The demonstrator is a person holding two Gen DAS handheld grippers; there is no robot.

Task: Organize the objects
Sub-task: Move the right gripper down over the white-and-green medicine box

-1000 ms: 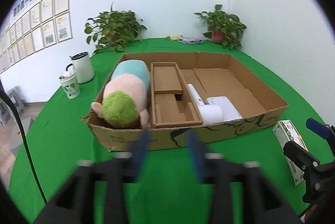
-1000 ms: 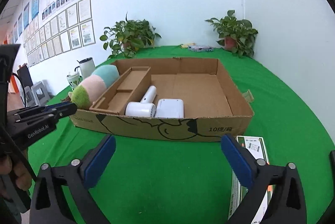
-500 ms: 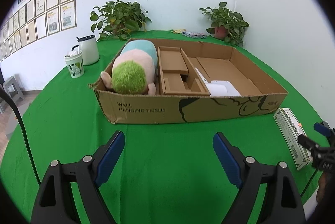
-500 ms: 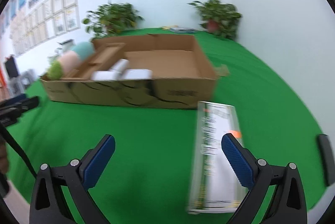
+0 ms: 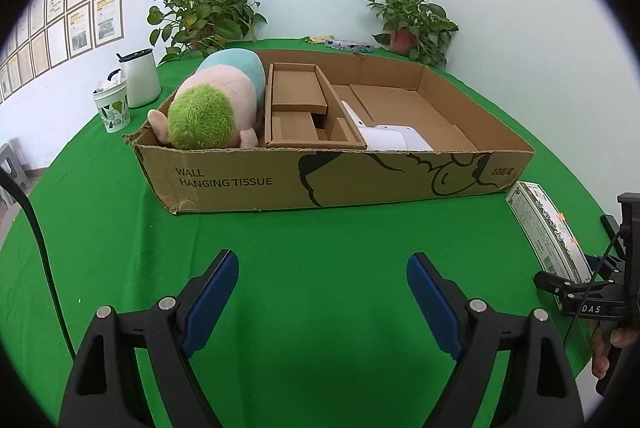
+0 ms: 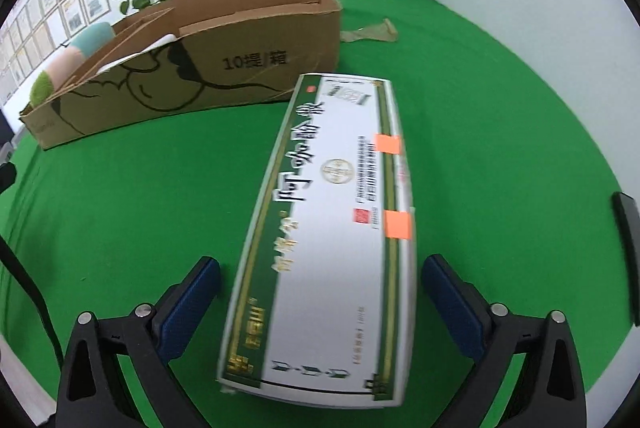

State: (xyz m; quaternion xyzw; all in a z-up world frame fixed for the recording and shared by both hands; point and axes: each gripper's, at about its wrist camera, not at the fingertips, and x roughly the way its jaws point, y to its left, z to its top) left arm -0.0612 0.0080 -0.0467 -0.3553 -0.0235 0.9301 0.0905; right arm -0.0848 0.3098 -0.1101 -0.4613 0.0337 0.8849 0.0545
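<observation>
Green table [image 5: 320, 248] with a big carton [image 5: 360, 180] on it, holding a plush [image 5: 212, 104], a cardboard insert [image 5: 300, 104] and a white device [image 5: 396, 138]. The flat box [image 6: 332, 228] lies on the cloth just right of the carton. Right gripper [image 6: 320, 304] straddles its near end, jaws closing, pads not touching yet. Left gripper [image 5: 322, 292] hangs wide open over bare cloth, nothing in it.

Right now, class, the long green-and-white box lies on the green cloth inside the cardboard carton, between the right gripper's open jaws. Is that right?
Not quite. The box lies outside the carton, on the cloth beside its end wall, as the right wrist view shows. It is indeed between the jaws of the right gripper, which are closing but not yet touching it.
</observation>
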